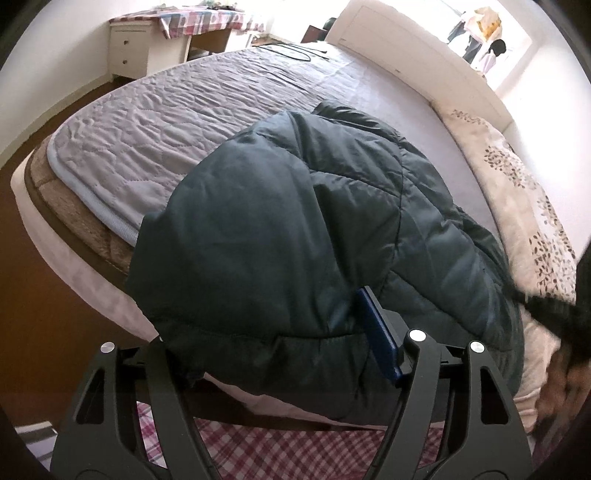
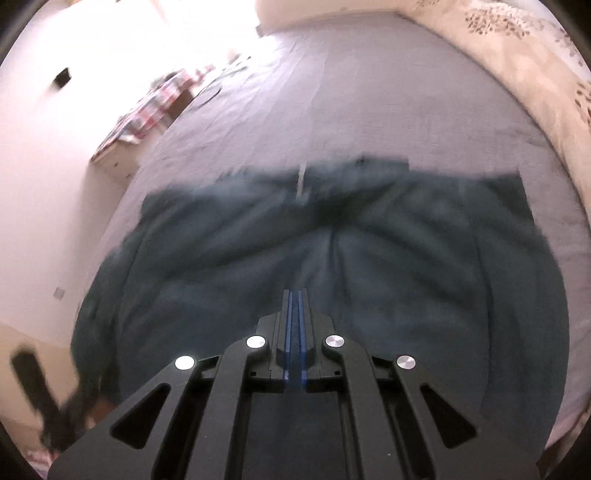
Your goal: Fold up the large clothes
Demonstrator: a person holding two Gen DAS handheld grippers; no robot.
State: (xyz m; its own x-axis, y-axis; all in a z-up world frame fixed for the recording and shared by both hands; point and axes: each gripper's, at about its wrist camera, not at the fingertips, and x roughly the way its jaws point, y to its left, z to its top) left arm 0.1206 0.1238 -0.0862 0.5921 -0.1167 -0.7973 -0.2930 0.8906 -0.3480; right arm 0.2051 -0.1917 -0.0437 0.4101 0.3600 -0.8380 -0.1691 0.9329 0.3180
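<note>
Bed: wide mattress under a grey quilted cover, filling most of both views. A cream bedspread with a dark leaf print runs along its right side.

Garment: large dark green padded jacket lies on the near part of the grey cover. In the left wrist view its near edge is bunched and hangs over the near edge of the mattress. In the right wrist view the same jacket is spread wide, blurred, a pale zip line at its far edge.

Far left of the room: white drawer unit beside a desk under a red-checked cloth.

Near, below the mattress edge: pink-and-white checked fabric.

My left gripper: jaws spread wide around the jacket's bunched near edge. The blue right pad lies against the fabric; the other pad is hidden under it. Whether it is pinching, I cannot tell.

My right gripper: blue pads pressed together, clenched on nothing visible, poised above the jacket's middle.
</note>
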